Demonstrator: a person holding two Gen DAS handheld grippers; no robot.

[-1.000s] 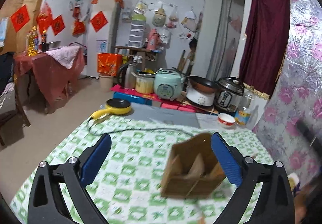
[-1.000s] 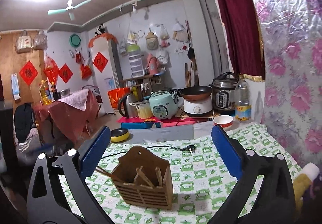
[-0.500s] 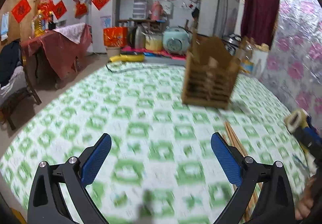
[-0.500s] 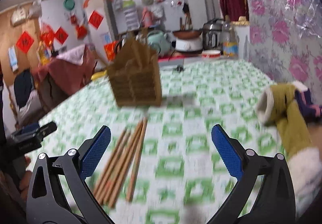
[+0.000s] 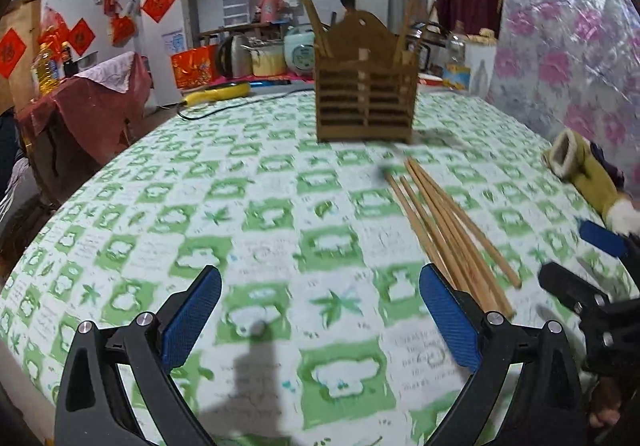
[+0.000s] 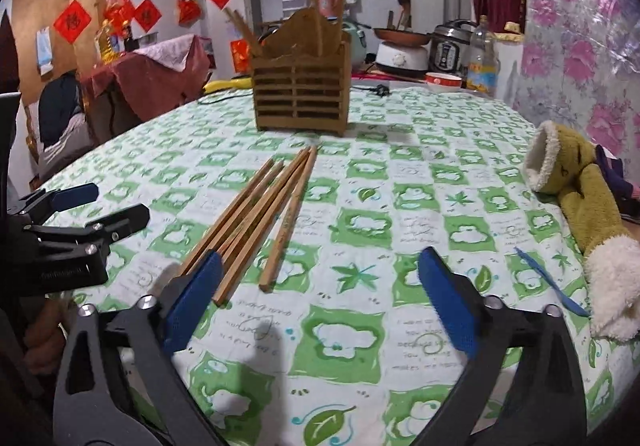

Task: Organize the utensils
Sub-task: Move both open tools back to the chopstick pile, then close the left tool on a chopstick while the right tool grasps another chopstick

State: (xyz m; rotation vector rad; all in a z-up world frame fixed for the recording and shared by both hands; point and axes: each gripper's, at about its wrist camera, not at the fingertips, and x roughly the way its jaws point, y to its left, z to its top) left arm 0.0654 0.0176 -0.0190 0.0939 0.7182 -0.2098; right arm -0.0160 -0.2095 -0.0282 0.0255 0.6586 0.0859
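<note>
Chopsticks point(image 6: 260, 221) loose on tablecloth point(image 6: 360, 173) — right gripper point(image 6: 320, 294) closing, empty

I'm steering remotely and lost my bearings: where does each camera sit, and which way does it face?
Left wrist: on the left gripper, angled down over the table; its open jaws frame bare cloth, and the right gripper shows at its right edge.
Right wrist: on the right gripper, jaws closing on nothing, chopsticks ahead; the left gripper shows at its left.
Shared: chopsticks, wooden holder, green-checked tablecloth.
</note>
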